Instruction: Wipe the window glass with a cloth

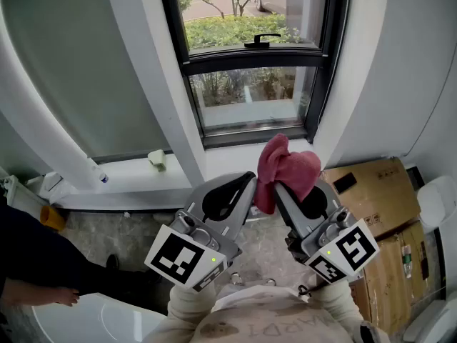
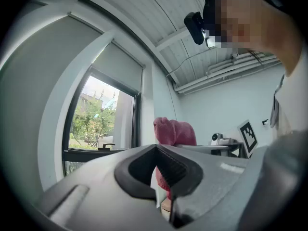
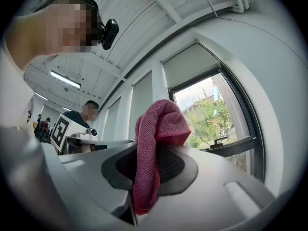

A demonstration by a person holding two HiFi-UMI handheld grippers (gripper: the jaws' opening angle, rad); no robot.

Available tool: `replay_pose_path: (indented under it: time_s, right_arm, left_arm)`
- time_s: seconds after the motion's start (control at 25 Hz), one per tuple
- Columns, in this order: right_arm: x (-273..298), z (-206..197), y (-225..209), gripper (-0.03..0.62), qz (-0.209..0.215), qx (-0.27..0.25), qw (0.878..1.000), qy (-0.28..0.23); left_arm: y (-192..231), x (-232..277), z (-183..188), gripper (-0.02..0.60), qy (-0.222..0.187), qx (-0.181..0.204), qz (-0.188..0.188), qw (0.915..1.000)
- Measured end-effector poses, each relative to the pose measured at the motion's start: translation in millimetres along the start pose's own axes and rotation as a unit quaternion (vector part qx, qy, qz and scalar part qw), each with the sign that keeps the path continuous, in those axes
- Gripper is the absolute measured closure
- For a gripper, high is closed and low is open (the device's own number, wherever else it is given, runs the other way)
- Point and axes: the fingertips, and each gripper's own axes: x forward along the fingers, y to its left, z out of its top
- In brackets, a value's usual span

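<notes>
A tall window glass [image 1: 246,95] in a dark frame stands ahead, not yet touched. Below it a pink cloth [image 1: 289,164], likely light and floppy, is pinched by a low fold in the right gripper [image 1: 280,190]. Just beside it, the left gripper [image 1: 246,186] is closed and empty.

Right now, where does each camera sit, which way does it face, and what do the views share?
Head view: head-mounted, facing steeply down at the black-framed window; left claw, right claw and sleeves show.
Left gripper view: on the left claw, looking along its shut jaws towards the window; the person's head shows.
Right gripper view: on the right claw, along jaws clamped on the dark pink cloth; the person's head shows.
All three share window and cloth.
</notes>
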Motion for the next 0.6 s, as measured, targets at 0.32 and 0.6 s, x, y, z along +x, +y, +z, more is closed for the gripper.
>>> replay_pose_path:
  time_s: [0.32,0.6]
  right_arm:
    - [18.8,-5.8,7.2,0.505,0.005,-0.003,1.000,0.007]
    - [49.4,-12.7,19.6,0.502,0.003,-0.001,1.000,-0.001]
  left_arm:
    - [19.7,-7.7,-1.0,0.581,-0.001,-0.006,0.006,1.0000]
    - [57.6,-24.7,0.7,0.581,-0.012,0.004,0.019,0.9997]
